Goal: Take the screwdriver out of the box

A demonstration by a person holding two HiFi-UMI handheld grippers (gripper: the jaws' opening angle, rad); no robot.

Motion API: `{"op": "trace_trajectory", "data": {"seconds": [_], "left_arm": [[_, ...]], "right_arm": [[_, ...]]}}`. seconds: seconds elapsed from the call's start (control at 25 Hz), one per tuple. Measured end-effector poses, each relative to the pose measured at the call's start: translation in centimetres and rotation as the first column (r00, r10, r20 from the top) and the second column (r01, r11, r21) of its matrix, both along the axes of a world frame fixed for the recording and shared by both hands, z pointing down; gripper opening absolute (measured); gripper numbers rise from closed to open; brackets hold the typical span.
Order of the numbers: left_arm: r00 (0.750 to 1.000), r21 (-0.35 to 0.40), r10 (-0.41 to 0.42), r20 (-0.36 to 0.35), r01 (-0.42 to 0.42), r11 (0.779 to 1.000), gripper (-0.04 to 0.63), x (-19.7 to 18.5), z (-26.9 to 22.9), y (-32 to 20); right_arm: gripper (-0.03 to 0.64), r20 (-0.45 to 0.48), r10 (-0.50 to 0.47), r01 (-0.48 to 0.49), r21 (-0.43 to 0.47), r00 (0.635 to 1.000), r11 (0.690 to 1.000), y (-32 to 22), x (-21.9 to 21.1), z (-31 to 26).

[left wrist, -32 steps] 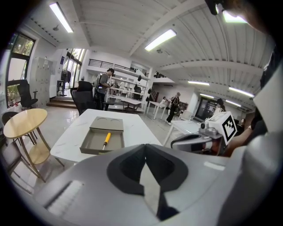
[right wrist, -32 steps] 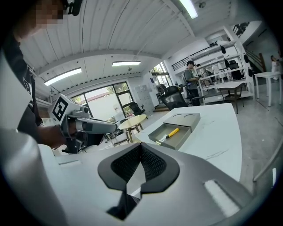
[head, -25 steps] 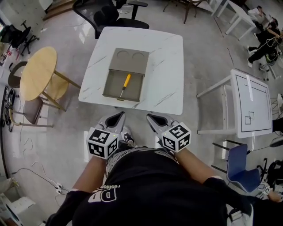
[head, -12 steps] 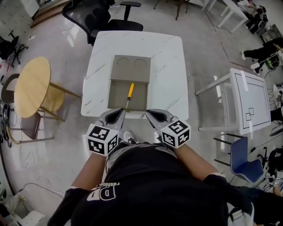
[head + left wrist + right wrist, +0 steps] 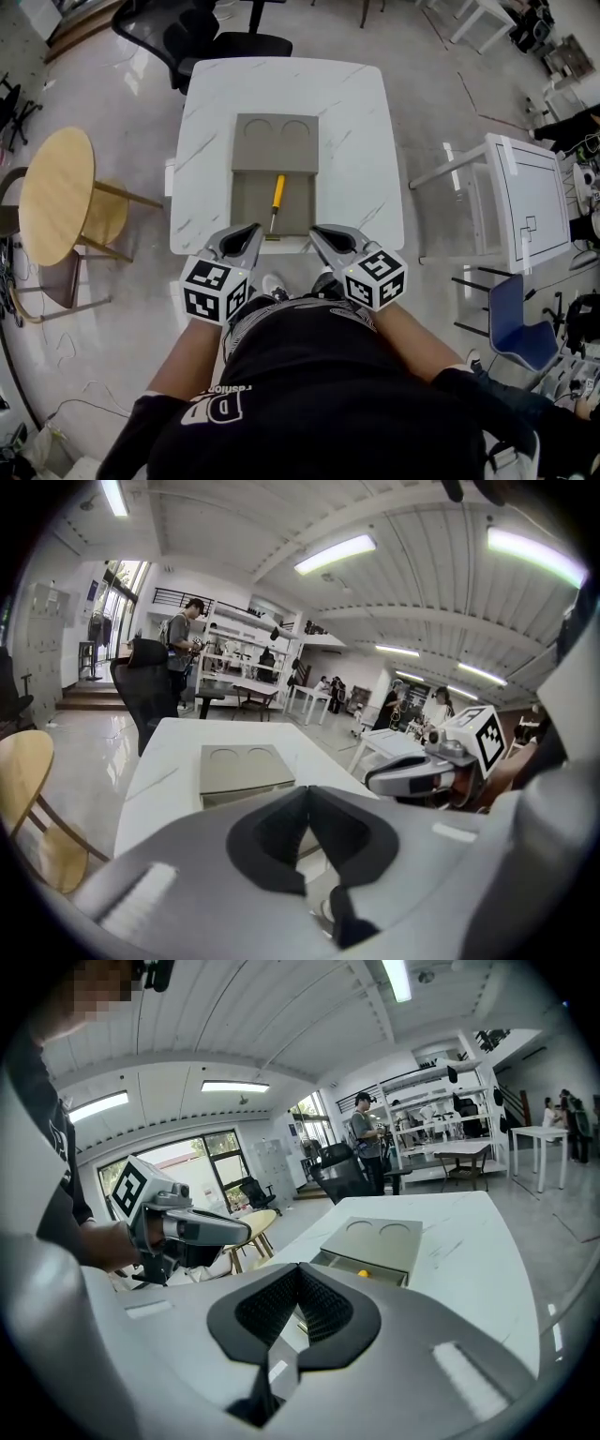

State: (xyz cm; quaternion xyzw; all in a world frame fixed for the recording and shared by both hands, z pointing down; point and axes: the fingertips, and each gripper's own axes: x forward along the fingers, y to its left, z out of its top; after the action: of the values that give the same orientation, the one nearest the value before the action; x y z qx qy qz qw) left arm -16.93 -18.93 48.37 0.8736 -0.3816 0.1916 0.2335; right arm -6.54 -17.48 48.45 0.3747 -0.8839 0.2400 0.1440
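Observation:
A grey box (image 5: 275,141) sits on the white marble table (image 5: 361,141), its drawer (image 5: 246,202) pulled out toward me. Inside the drawer lies a yellow-handled screwdriver (image 5: 277,194), tip pointing at me. My left gripper (image 5: 251,232) and right gripper (image 5: 319,232) hover side by side at the table's near edge, just short of the drawer front, both shut and holding nothing. The left gripper view shows the box (image 5: 242,766) ahead of its shut gripper (image 5: 307,794), with the screwdriver hidden. In the right gripper view a bit of the yellow screwdriver (image 5: 362,1273) peeks out of the box (image 5: 375,1239) beyond the gripper (image 5: 298,1269).
A round wooden table (image 5: 56,183) stands to the left and a black office chair (image 5: 202,37) at the marble table's far side. A white side table (image 5: 530,211) and a blue chair (image 5: 516,328) stand to the right. A person (image 5: 183,635) stands far back by the shelves.
The table and box have come nearer in the head view. Both grippers, earlier well short of the table, now reach its near edge by the drawer front.

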Motion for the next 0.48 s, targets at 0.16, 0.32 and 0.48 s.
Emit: {"op": "trace_trajectory", "data": {"seconds": [0.16,0.32,0.48], "left_arm": [[1.000,-0.015,0.003,0.008,-0.003,1.000,0.058,0.3,0.6,-0.6],[1.000,-0.021,-0.017,0.015,0.017,1.000,0.058,0.5,0.7,-1.1],[0.998,-0.015,-0.052,0.019,0.052,0.999,0.058,0.7,0.3,-1.9]], "right_arm": [[0.000,0.002,0.006,-0.006,-0.003,1.000,1.000,-0.7,0.2,0.2],[0.002,0.009,-0.008,0.008,-0.006,1.000,1.000,-1.7,0.6,0.3],[0.000,0.016,-0.037,0.037,0.002,0.999,0.999,-3.1,0.9,0.0]]}}
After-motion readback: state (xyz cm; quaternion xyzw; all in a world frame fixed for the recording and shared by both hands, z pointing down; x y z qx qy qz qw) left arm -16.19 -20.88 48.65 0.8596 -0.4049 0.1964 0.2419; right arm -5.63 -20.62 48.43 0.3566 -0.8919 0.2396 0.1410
